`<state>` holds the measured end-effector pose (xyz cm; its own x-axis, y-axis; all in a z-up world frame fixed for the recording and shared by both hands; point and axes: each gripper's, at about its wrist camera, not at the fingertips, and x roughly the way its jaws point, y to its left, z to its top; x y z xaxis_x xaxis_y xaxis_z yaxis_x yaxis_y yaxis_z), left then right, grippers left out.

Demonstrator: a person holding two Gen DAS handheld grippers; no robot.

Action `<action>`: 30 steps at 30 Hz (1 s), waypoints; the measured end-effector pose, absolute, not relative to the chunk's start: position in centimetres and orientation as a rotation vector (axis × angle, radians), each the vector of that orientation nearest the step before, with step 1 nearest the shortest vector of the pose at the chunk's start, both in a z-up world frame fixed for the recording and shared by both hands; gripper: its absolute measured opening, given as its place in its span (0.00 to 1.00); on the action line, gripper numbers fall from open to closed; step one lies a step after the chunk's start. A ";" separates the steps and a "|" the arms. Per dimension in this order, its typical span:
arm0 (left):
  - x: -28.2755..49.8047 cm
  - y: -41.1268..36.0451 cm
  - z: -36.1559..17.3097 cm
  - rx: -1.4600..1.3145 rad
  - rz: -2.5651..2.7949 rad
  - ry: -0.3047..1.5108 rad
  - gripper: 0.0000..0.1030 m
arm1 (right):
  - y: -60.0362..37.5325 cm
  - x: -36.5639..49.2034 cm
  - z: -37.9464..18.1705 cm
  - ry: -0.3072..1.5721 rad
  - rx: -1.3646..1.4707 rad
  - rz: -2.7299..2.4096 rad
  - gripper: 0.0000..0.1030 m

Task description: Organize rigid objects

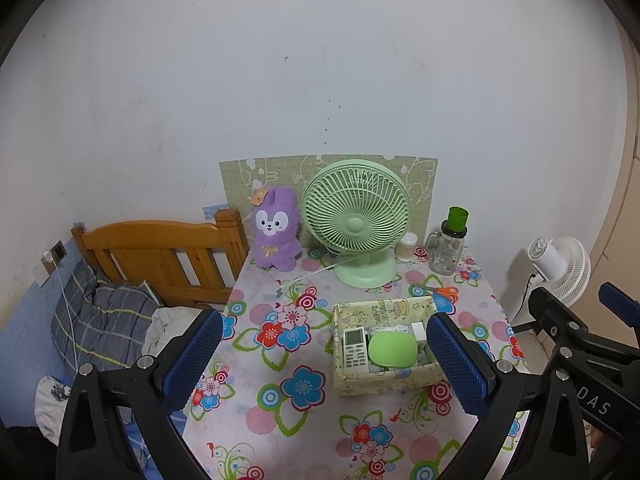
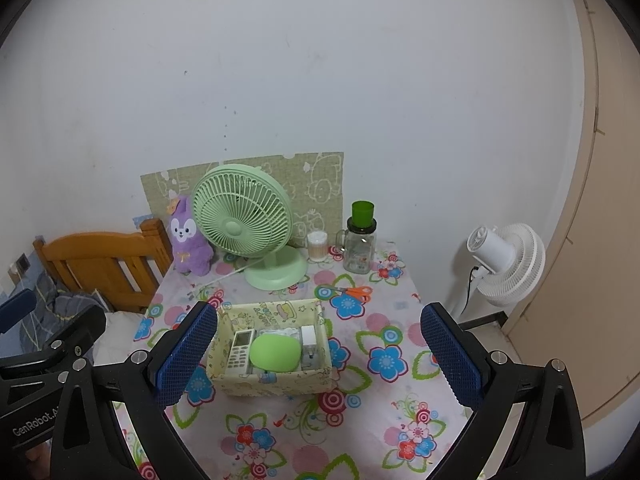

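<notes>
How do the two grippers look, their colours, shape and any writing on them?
Both are alike. The left gripper and the right gripper have black angular frames with silver bolts. Each finger carries a blue pad with a fine grid texture. White lettering shows on the bodies: "GenRobot" on the left, "DAS" on the right. No cables or sleeves are visible.

A purple plush rabbit (image 1: pixel 277 233) and green desk fan (image 1: pixel 357 220) stand at frame centre; a white floor fan (image 2: pixel 507 263) sits right; a wooden headboard (image 1: pixel 160 256) sits left.
</notes>
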<state>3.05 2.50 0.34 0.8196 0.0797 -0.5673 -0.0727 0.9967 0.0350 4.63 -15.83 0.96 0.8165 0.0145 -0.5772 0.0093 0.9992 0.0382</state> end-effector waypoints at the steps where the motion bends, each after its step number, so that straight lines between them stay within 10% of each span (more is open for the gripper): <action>1: 3.1 2.5 0.3 0.012 0.081 0.605 1.00 | -15.8 4.7 0.9 0.616 0.040 0.003 1.00; 30: 4.0 3.5 -0.8 0.006 0.059 0.631 1.00 | -14.5 5.3 0.0 0.639 0.026 -0.014 1.00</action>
<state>4.02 3.53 -0.76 0.8060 0.0572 -0.5891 -0.0534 0.9983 0.0239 5.32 -14.52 0.03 0.8024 -0.0052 -0.5968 0.0210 0.9996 0.0196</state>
